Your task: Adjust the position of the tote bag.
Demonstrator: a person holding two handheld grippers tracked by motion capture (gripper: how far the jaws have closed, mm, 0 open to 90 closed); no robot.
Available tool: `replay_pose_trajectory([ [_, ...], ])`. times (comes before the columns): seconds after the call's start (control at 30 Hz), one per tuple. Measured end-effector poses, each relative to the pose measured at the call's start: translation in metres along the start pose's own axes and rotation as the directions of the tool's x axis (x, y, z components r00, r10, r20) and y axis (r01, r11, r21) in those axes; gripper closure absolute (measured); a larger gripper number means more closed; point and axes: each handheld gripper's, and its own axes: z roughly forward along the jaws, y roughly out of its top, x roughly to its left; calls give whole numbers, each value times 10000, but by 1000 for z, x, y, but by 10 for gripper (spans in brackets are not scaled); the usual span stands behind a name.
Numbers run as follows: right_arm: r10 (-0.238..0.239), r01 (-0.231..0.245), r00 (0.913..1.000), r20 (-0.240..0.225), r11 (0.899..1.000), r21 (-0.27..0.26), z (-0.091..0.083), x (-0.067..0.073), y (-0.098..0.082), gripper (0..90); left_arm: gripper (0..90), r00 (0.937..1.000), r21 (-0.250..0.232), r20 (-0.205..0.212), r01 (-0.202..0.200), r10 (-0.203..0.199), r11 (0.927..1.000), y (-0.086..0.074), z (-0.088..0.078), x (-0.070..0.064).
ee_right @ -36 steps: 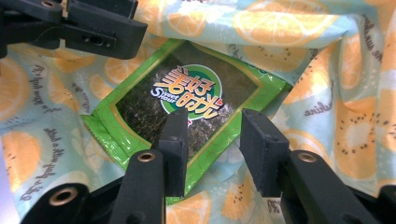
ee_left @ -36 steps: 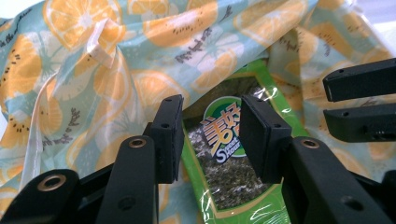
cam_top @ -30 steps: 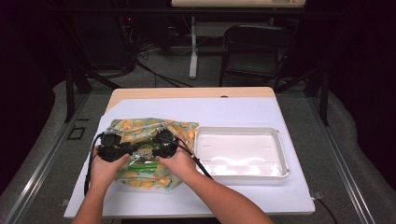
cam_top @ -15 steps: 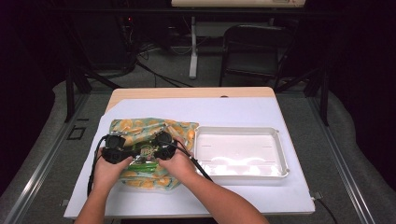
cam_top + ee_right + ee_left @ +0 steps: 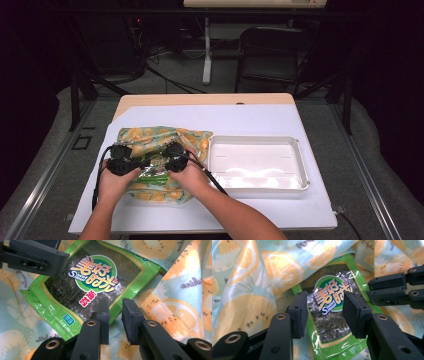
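A green seaweed snack packet [image 5: 150, 169] lies on a cloth bag [image 5: 150, 136] printed with orange slices, at the table's left. My left gripper [image 5: 324, 312] is open above the packet [image 5: 332, 287]; its jaws have just been opening, and the pads straddle the packet's middle without touching it. My right gripper [image 5: 115, 315] hovers at the packet's [image 5: 95, 275] near edge, where its jaws have just been closing. A narrow gap is left between its pads, with the packet's rim and the cloth [image 5: 180, 290] showing below. The two grippers face each other across the packet.
An empty white tray [image 5: 255, 141] sits just right of the bag. Both rest on a white sheet [image 5: 250, 117] over a wooden table. Cables trail from the grippers toward the front edge. A chair [image 5: 270, 45] and stands are behind the table.
Both hands have stayed over the bag. The right hand has edged slightly left, toward the packet.
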Motion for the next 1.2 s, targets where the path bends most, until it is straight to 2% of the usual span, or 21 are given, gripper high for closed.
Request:
replay_pose_trajectory([
  [0.1, -107, 107, 9999, -8, 9999, 118, -1, -1, 0, 765, 550, 9995, 26, 207, 221, -221, 9998, -1, 1, 3],
  [0.17, 42, -42, 10000, -36, 10000, -90, 0, -1, -1, 765, 543, 9992, 62, 214, 333, -334, 9994, -1, 1, 5],
  [0.3, 29, -30, 10000, -59, 10000, -92, 0, -1, -2, 766, 524, 9986, -27, 239, 464, -464, 9989, -2, 1, 7],
  [0.43, 106, -107, 9999, -69, 9998, -150, 0, -1, -3, 766, 519, 9960, 33, 358, 820, -821, 9966, -3, 1, 10],
  [0.53, -17, 18, 10000, -91, 10000, 44, -1, -3, -3, 766, 516, 9956, 201, 422, 828, -836, 9964, -3, 2, 13],
  [0.6, 115, -116, 9999, -101, 9998, -140, 0, -2, -4, 767, 512, 9944, 210, 427, 963, -971, 9951, -4, 4, 13],
  [0.77, 189, -192, 9997, -134, 9996, -210, 0, -3, -5, 767, 515, 9947, 374, 374, 943, -957, 9948, -5, 7, 14],
  [0.8, 118, -120, 9998, -153, 9999, -91, -1, -4, -5, 767, 515, 9940, 348, 349, 1022, -1034, 9942, -5, 7, 14],
  [0.83, 181, -186, 9997, -175, 9996, -232, 0, -4, -5, 767, 514, 9942, 395, 363, 998, -1012, 9942, -6, 8, 14],
  [1.2, 221, -224, 9996, -194, 9997, -128, -1, -3, -5, 767, 484, 9933, 714, 488, 1010, -1046, 9923, -7, 15, 16],
])
